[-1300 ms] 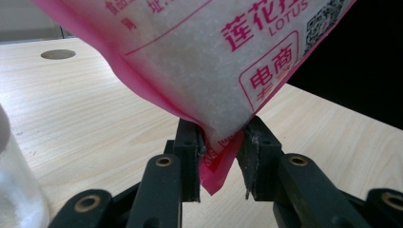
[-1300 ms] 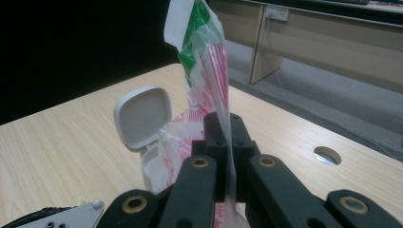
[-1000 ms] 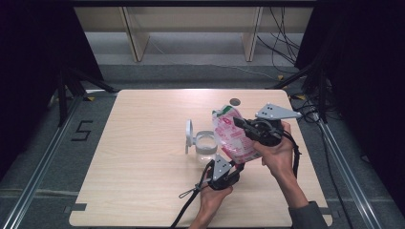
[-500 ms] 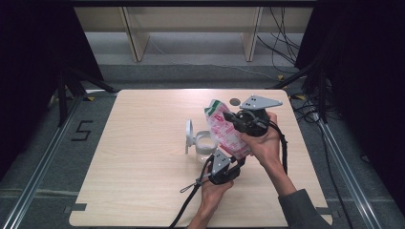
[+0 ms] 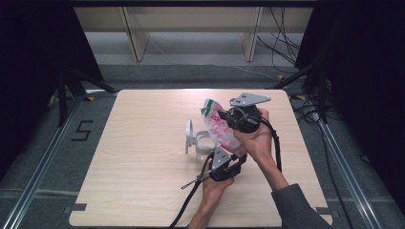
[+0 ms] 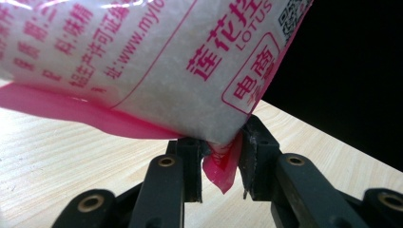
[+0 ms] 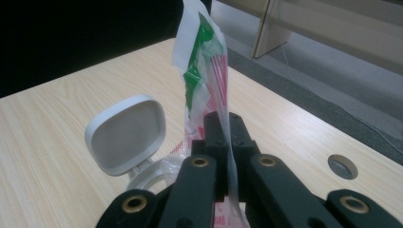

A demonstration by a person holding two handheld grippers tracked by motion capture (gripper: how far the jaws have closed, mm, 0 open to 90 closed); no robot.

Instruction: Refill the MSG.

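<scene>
Plastic, white and pink with red printing, makes up the seasoning bag (image 5: pixel 223 130) that hangs tilted over the middle of the worktop (image 5: pixel 138 157), its white granules bulging the film. Left of it in the high view stands a small clear container (image 5: pixel 204 144) with its white hinged lid (image 5: pixel 189 134) flipped up and back, so the mouth is free for whatever comes out of the bag. The bag is held at two ends, probably so that it can be tipped and steered as a spout over that mouth.

At lower centre the left tool (image 5: pixel 228 164) pinches the bottom corner; its own view shows the jaws closed on the pink seam flap (image 6: pixel 221 164) just below the filled part, a grip that lets the person raise the heavy end. Further right and higher, the right tool (image 5: pixel 235 118) clamps the upper part, its jaws pressed together on thin film (image 7: pixel 227 142), with the green-and-white torn top (image 7: pixel 199 61) rising above them. That keeps the opening controlled and aimed toward the container.

The bag is clear of the worktop and just beside the container, above its right side. At the far right of the right gripper view, a round cable hole (image 7: pixel 343 166) sits in the worktop.
</scene>
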